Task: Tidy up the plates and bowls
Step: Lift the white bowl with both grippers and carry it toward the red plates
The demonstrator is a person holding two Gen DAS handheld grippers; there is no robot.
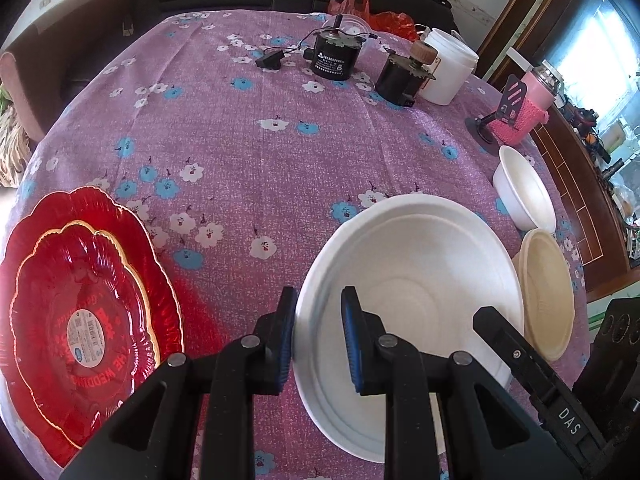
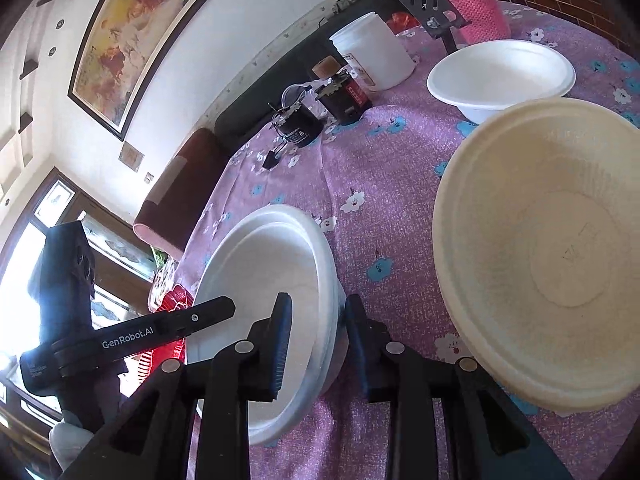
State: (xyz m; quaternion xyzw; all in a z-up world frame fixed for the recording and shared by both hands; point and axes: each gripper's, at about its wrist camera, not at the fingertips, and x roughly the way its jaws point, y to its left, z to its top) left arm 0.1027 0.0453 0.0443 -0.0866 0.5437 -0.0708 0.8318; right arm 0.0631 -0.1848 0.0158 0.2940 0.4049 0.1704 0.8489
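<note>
Two red scalloped plates (image 1: 80,312) nest left of the left claw (image 1: 318,336); three bowls: stacked white bowl (image 1: 408,264) straddled by both part-open, empty claws, right claw (image 2: 316,344), small white bowl (image 2: 500,76), cream bowl (image 2: 548,252).

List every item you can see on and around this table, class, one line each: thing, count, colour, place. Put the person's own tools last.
Tablecloth: one, purple with white and blue flowers, covering the table.
Scalloped glass plates: two, red with gold rims, stacked at the left edge.
Large disposable bowls: at least two, white, nested, mid-table.
Small disposable bowl: one, white, right side.
Cream disposable bowl: one, beige, beside the white stack.
Electric motors: two, black, far side.
Plastic jar: one, white, behind the motors.
Phone stand: one, black, far right.
Bottle in knitted sleeve: one, pink, behind the stand.
Left gripper: one, black; jaws open, straddling the white stack's rim.
Right gripper: one, black; jaws open, straddling the opposite rim.
</note>
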